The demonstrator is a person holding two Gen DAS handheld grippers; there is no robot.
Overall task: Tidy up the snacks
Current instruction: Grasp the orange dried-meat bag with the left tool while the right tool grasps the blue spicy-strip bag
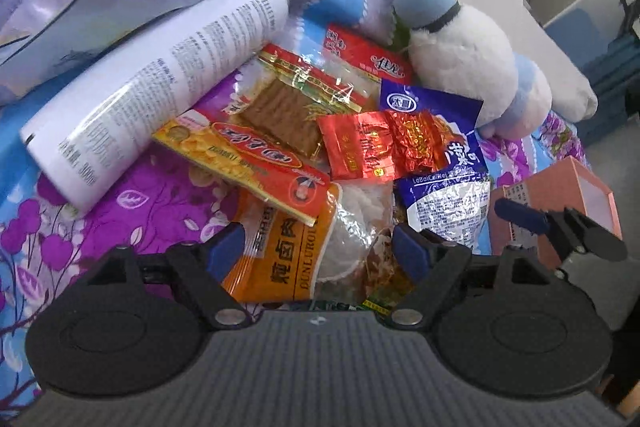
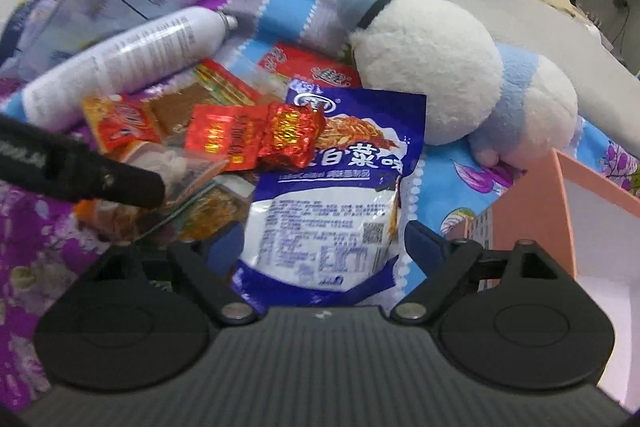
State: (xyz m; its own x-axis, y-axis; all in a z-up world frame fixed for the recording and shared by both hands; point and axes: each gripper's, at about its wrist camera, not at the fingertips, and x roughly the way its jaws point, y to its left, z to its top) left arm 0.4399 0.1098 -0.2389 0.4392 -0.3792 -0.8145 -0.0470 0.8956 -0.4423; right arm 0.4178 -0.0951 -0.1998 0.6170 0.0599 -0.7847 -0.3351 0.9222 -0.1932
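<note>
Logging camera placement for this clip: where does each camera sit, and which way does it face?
Left wrist view: on the left tool, angled down at the snack pile on the floral bedsheet; its open blue-padded fingers straddle the orange packet; the right tool's finger shows at right.
Right wrist view: on the right tool, angled down at the blue-and-white packet between its open fingers; the left tool's black finger crosses at left.
Shared: white spray can, red foil packet, plush toy, pink box.
</note>
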